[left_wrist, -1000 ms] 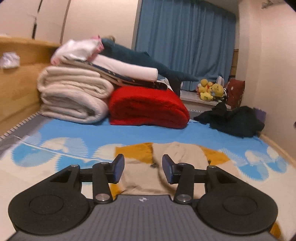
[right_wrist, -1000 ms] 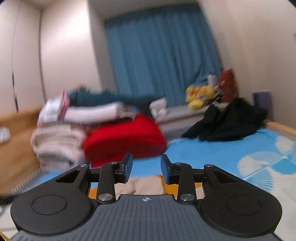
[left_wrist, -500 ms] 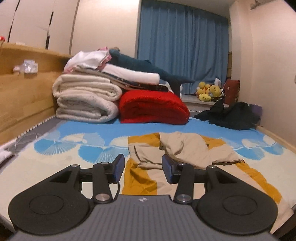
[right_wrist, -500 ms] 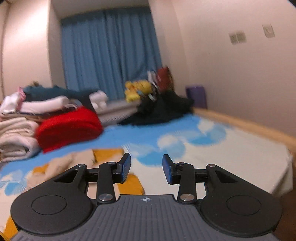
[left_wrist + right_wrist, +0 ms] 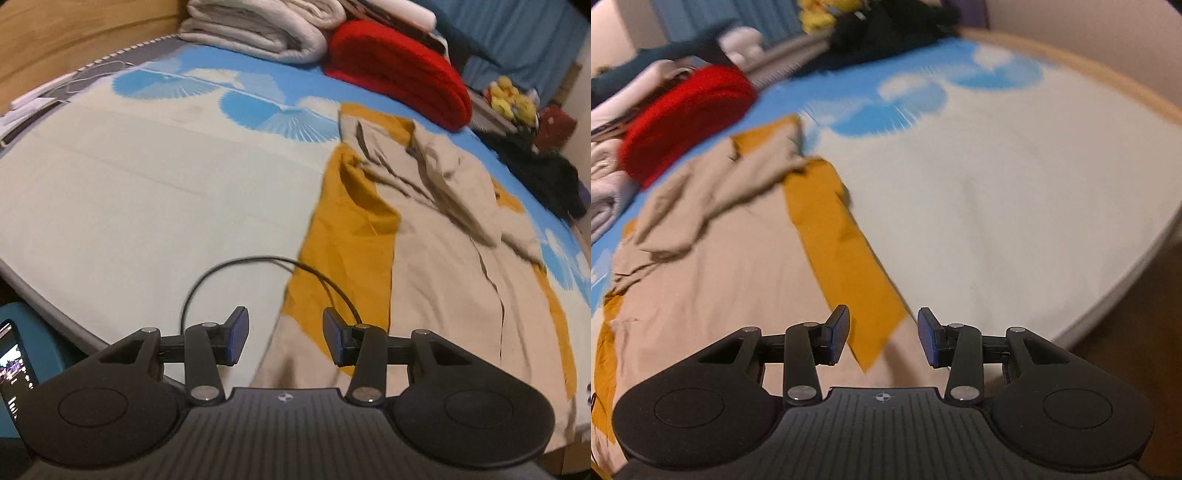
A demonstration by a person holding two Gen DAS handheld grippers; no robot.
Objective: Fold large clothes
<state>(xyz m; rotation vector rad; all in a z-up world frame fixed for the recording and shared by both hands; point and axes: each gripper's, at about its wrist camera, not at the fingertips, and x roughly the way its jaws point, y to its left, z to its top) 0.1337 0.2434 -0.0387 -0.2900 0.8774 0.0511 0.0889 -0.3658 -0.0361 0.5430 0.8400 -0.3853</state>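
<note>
A large beige and mustard garment (image 5: 436, 258) lies spread on the bed, its upper part rumpled. My left gripper (image 5: 282, 339) hovers open above the garment's near left corner, nothing between its fingers. In the right wrist view the same garment (image 5: 713, 254) fills the left half, with a mustard sleeve (image 5: 842, 251) running toward me. My right gripper (image 5: 884, 334) hangs open over the sleeve's near end, and its jaws are still widening slightly with nothing gripped.
The bed sheet (image 5: 147, 192) is cream with blue fan prints. A red blanket (image 5: 399, 70) and folded white bedding (image 5: 258, 33) sit at the far end. Dark clothes (image 5: 543, 173) lie at the far right. A black cable (image 5: 229, 273) loops near me. A phone (image 5: 14, 373) glows at bottom left.
Both grippers have tipped downward and dropped toward the bed. The views went from the curtain and walls to the garment's near edge. The right jaws have spread a little.
</note>
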